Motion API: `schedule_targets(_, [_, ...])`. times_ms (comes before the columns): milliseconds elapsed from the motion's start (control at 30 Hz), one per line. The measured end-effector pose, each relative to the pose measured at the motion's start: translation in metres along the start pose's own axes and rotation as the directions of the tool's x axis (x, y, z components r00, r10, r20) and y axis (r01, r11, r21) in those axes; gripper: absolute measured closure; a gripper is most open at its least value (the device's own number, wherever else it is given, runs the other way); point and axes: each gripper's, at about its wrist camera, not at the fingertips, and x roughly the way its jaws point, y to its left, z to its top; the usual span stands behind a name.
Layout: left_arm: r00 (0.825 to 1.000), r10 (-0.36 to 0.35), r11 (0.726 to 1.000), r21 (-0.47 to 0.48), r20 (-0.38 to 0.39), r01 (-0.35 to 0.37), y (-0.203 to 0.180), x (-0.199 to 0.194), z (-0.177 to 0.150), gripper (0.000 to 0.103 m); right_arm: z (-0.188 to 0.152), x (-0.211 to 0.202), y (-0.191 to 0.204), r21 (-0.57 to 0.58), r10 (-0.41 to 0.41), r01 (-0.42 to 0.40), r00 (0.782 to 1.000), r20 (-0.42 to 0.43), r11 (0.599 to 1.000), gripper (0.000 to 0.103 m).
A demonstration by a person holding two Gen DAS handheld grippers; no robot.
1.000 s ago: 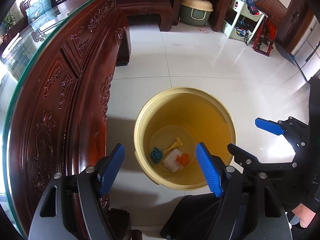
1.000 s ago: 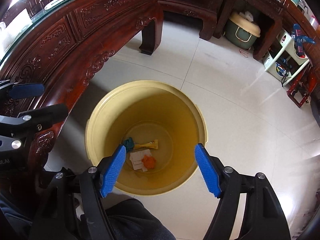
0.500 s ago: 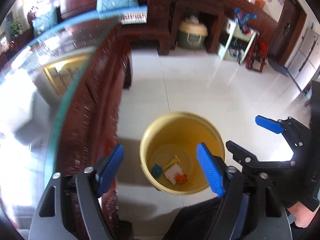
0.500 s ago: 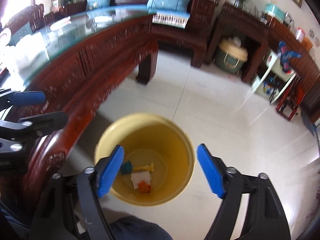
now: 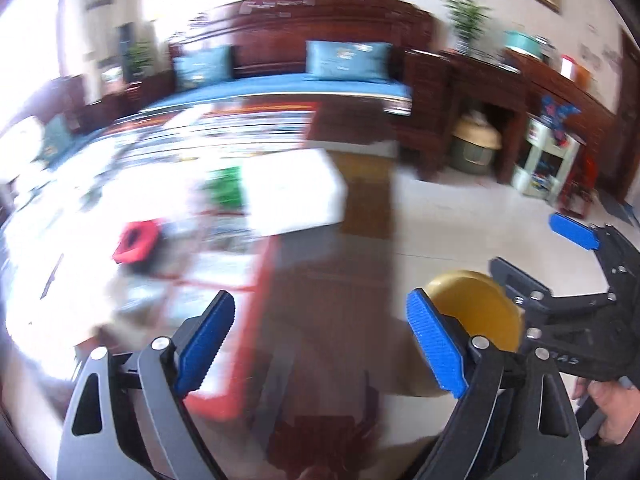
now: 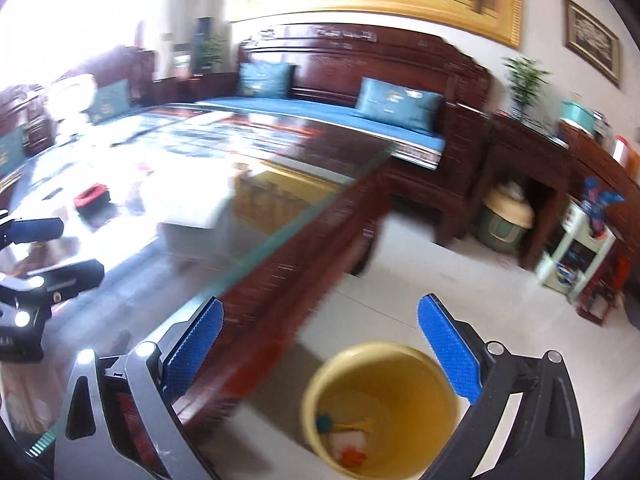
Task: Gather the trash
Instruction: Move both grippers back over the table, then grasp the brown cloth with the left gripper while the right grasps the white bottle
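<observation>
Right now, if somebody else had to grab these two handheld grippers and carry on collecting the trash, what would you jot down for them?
Left gripper: nothing between its jaws, which are opening.
Right gripper: also holding nothing, jaws opening.
Yellow bin: on the floor beside the glass-topped table.
Done: several scraps lie at the bottom of the bin, a teal piece, a white one and an orange one.
Left: a red item and a green one sit on the table, too blurred to say whether they are trash.
</observation>
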Motion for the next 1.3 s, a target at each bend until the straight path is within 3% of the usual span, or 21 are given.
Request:
schedule_targets(100, [0.996, 0.087, 0.993, -0.077, -0.004, -0.087, 0.046, -0.012, -0.013, 0.014, 0.011, 0.005, 0.039, -0.042, 0.046, -0.046, 0.999, -0.004, 0.998, 0.008])
schedule_targets(200, [0.986, 0.158, 0.976, -0.145, -0.050, -0.163, 0.092, -0.009, -0.029, 0.014, 0.020, 0.009, 0.075, -0.058, 0.144, -0.144, 0.990, -0.006, 0.988, 0.008])
schedule_targets(333, [0.973, 0.204, 0.954, -0.198, -0.110, -0.223, 0.137, 0.002, -0.043, 0.014, 0.032, 0.010, 0.111, -0.069, 0.230, -0.230, 0.973, -0.009, 0.971, 0.008])
schedule_targets(467, [0.975, 0.177, 0.951, -0.231, -0.135, -0.205, 0.162, 0.014, -0.056, 0.015, 0.037, 0.007, 0.140, -0.095, 0.248, -0.248, 0.969, -0.013, 0.964, 0.008])
schedule_targets(600, [0.978, 0.149, 0.953, -0.241, -0.147, -0.182, 0.169, 0.025, -0.056, 0.023, 0.039, 0.010, 0.145, -0.094, 0.247, -0.248, 0.969, -0.020, 0.964, 0.008])
schedule_targets(767, [0.975, 0.161, 0.958, -0.214, -0.154, -0.192, 0.167, 0.030, -0.053, 0.036, 0.038, 0.012, 0.143, -0.069, 0.246, -0.247, 0.969, -0.027, 0.967, 0.008])
schedule_targets(867, [0.975, 0.168, 0.958, -0.207, -0.147, -0.197, 0.169, 0.029, -0.053, 0.060, 0.038, 0.015, 0.144, -0.063, 0.258, -0.260, 0.965, -0.038, 0.963, 0.008])
schedule_targets(933, [0.976, 0.161, 0.958, -0.214, -0.145, -0.189, 0.173, 0.027, -0.053, 0.085, 0.039, 0.016, 0.149, -0.066, 0.274, -0.277, 0.961, -0.041, 0.959, 0.008])
schedule_targets(1133, [0.981, 0.138, 0.948, -0.269, -0.138, -0.171, 0.193, 0.020, -0.058, 0.091, 0.045, 0.019, 0.176, -0.108, 0.331, -0.334, 0.942, -0.048, 0.936, 0.008])
schedule_targets(1300, [0.982, 0.148, 0.929, -0.325, -0.118, -0.179, 0.211, 0.005, -0.065, 0.091, 0.056, 0.030, 0.206, -0.140, 0.405, -0.411, 0.912, -0.071, 0.901, 0.008])
